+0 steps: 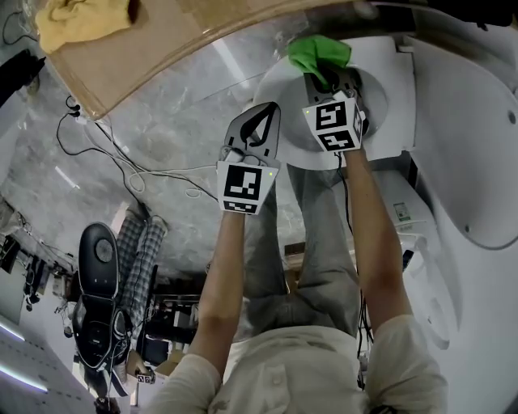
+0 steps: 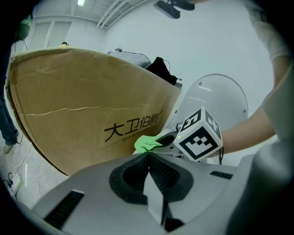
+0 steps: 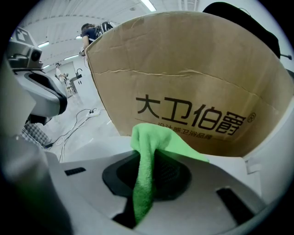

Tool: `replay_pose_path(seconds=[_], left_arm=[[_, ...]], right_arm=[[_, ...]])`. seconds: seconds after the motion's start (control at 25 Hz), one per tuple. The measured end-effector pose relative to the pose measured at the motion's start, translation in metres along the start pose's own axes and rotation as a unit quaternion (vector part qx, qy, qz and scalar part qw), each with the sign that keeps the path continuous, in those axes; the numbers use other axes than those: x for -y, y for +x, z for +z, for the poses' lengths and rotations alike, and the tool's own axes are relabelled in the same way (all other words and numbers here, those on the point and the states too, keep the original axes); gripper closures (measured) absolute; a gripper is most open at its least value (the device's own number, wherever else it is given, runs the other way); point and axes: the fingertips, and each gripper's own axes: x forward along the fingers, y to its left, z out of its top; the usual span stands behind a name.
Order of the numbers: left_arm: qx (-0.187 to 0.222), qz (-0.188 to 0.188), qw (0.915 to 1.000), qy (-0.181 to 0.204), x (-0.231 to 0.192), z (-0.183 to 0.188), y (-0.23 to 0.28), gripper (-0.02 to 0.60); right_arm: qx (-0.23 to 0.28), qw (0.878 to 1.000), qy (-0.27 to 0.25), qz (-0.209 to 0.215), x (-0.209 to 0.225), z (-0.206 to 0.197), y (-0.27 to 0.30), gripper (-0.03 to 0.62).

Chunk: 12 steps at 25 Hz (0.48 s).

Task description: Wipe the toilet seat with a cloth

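1. We hold the right claw (image 1: 328, 79) out over the white toilet seat (image 1: 380, 113).
2. The right claw is closed tight on a green cloth (image 3: 146, 174).
3. One part of the cloth hangs down between the jaws. The rest bunches up and sticks out past the tips.
4. The cloth is at the far edge of the toilet seat, just beside a big brown cardboard box (image 1: 137, 48).
5. We cannot tell if the cloth touches the seat.
6. The left claw (image 2: 148, 158) is closed too, jaw against jaw, with nothing in it.
7. From the head view, the left claw sits at the near left edge of the toilet seat, close to the right claw but not touching it.
8. From the left gripper view, we see the right claw's marker cube and the green cloth in front of it, next to the box.
9. The box has dark letters printed on its side.
10. A yellow cloth (image 1: 77, 20) lies on top of the box, well apart from the green one.
11. The white toilet lid (image 2: 216, 94) is up behind the right claw.
12. Thin cables (image 1: 121, 162) lie on the grey floor (image 1: 174, 105) to the left of the toilet.
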Motion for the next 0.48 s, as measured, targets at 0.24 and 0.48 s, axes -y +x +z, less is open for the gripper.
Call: replay_pose_path(seconds=[0.24,0.48], left_arm=[[0.001,-0.005,1.0000,0.005,0.011,0.006,0.007,0.569],[0.002,-0.010,0.9999,0.013,0.023,0.011,0.014,0.569]], right_arm=[[0.002,1.000,0.010,-0.013,0.018,-0.005,-0.005,0.548],[0.004,0.999,0.027,-0.027,0.041,-0.012,-0.012,0.548]])
